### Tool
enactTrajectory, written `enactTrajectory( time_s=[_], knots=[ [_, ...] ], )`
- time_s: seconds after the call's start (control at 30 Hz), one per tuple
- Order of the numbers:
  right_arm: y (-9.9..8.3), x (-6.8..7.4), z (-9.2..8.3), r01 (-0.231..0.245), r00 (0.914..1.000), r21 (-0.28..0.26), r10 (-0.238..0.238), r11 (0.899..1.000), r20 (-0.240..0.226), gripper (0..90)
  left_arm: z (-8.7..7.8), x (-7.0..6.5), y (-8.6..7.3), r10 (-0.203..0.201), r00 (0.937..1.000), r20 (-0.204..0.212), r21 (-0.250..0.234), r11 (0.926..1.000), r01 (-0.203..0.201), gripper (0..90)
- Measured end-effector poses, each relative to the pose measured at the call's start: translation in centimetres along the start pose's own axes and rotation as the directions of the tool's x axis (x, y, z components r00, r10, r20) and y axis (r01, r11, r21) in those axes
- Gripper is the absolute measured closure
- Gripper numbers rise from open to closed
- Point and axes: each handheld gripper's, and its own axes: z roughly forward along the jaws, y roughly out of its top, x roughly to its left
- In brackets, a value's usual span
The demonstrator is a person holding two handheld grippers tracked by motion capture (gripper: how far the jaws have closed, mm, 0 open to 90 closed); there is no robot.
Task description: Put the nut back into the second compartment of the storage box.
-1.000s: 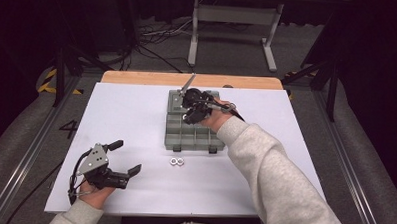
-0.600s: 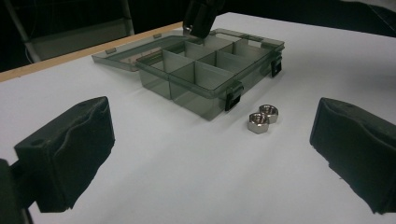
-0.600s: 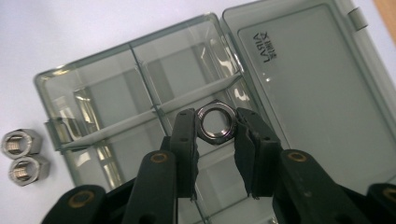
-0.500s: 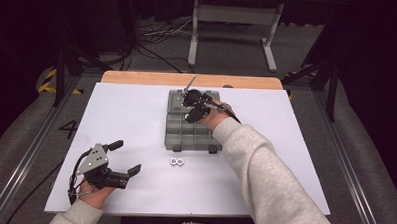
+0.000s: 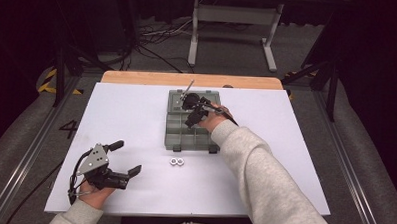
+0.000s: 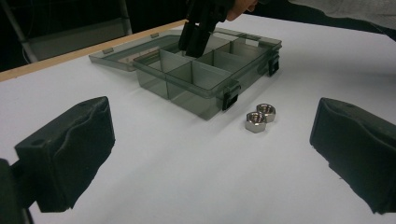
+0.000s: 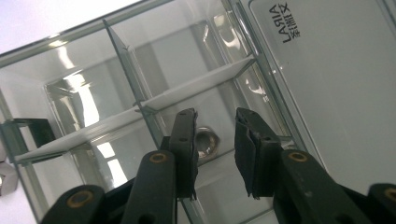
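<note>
A smoky clear compartment box (image 5: 174,136) lies open at mid-table, its lid flat behind it. My right gripper (image 5: 190,122) points down into a far compartment, jaws close together with a narrow gap. In the right gripper view a steel nut (image 7: 207,142) lies in the compartment beyond my right gripper (image 7: 215,122), half hidden by the left jaw; I see no pinch on it. Two steel nuts (image 5: 177,162) lie side by side on the white table in front of the box. My left gripper (image 5: 126,157) rests at the near left, jaws wide apart and empty.
The left gripper view has the two nuts (image 6: 260,116) near the box's front latches (image 6: 231,95), the right gripper (image 6: 194,42) above the box (image 6: 196,88). White table (image 5: 295,145) ends at a wooden strip; a metal stand and cables lie beyond.
My right gripper has sunk a little lower into the box. The left gripper and the two nuts on the table have stayed put.
</note>
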Motion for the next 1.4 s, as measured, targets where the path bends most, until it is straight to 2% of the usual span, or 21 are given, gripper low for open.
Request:
enactTrajectory(
  time_s=[0.13, 0.23, 0.33, 0.37, 0.4, 0.43, 0.53, 0.67, 0.7, 0.87, 1.03, 1.23, 1.3, 1.4],
  knots=[
    [0.0, 0.1, -0.5, 0.018, 0.9998, -0.010, -0.018, 1.000, 0.008, 69.1, -0.1, 0.0, 0.0, 0.003, 1.0000, -0.003, 0.000, 1.0000, -0.003, 0.7],
    [0.1, 0.8, -1.6, 0.027, 0.9996, -0.046, -0.027, 0.999, 0.000, 67.1, -0.1, 0.1, 0.0, 0.003, 1.0000, -0.002, 0.004, 1.0000, -0.003, 0.7],
    [0.0, 1.9, -2.8, 0.051, 0.9986, -0.083, -0.052, 0.995, -0.012, 59.5, -0.1, 0.1, 0.0, 0.003, 1.0000, -0.003, 0.001, 1.0000, -0.003, 0.7],
    [0.0, 1.9, -2.8, 0.051, 0.9986, -0.083, -0.052, 0.995, -0.012, 59.5, -0.1, 0.1, 0.0, 0.003, 1.0000, -0.003, 0.001, 1.0000, -0.003, 0.7],
    [-0.1, 2.9, -3.5, 0.074, 0.9970, -0.095, -0.076, 0.993, -0.014, 48.7, -0.1, 0.1, 0.0, 0.003, 1.0000, -0.003, 0.001, 1.0000, -0.003, 0.7],
    [-0.1, 2.9, -3.5, 0.074, 0.9970, -0.095, -0.076, 0.993, -0.014, 48.7, -0.1, 0.1, 0.0, 0.003, 1.0000, -0.005, 0.000, 1.0000, -0.003, 0.7],
    [-0.4, 4.2, -4.2, 0.099, 0.9948, -0.126, -0.101, 0.987, -0.013, 33.1, 0.0, 0.0, 0.0, 0.000, 1.0000, -0.005, 0.000, 1.0000, 0.000, 0.7],
    [-1.1, 6.3, -4.8, 0.125, 0.9910, -0.125, -0.130, 0.984, -0.034, 23.5, 0.0, 0.0, 0.0, -0.001, 1.0000, -0.004, -0.002, 1.0000, 0.001, 0.7],
    [-1.1, 6.3, -4.8, 0.125, 0.9910, -0.125, -0.130, 0.984, -0.034, 23.5, 0.0, 0.0, 0.0, -0.001, 1.0000, -0.005, -0.003, 1.0000, 0.001, 0.7],
    [-1.9, 8.5, -5.0, 0.177, 0.9821, -0.109, -0.183, 0.978, -0.047, 22.7, 0.0, 0.0, 0.0, 0.000, 1.0000, -0.003, 0.001, 1.0000, 0.000, 0.7],
    [-2.6, 10.0, -4.3, 0.198, 0.9774, -0.095, -0.204, 0.976, -0.056, 23.3, 0.0, 0.0, 0.0, 0.001, 1.0000, -0.005, -0.001, 1.0000, -0.001, 0.7],
    [-3.3, 10.9, -3.0, 0.206, 0.9752, -0.074, -0.211, 0.976, -0.067, 24.1, 0.0, 0.0, 0.0, 0.000, 1.0000, -0.002, 0.001, 1.0000, 0.000, 0.7],
    [-3.5, 11.2, -2.0, 0.208, 0.9740, -0.059, -0.212, 0.976, -0.079, 26.0, 0.0, 0.0, 0.0, -0.001, 1.0000, -0.003, 0.001, 1.0000, 0.001, 0.7],
    [-3.6, 11.3, -1.6, 0.215, 0.9719, -0.054, -0.219, 0.975, -0.087, 28.0, 0.0, 0.0, 0.0, -0.001, 1.0000, -0.003, 0.001, 1.0000, 0.001, 0.7]
  ],
)
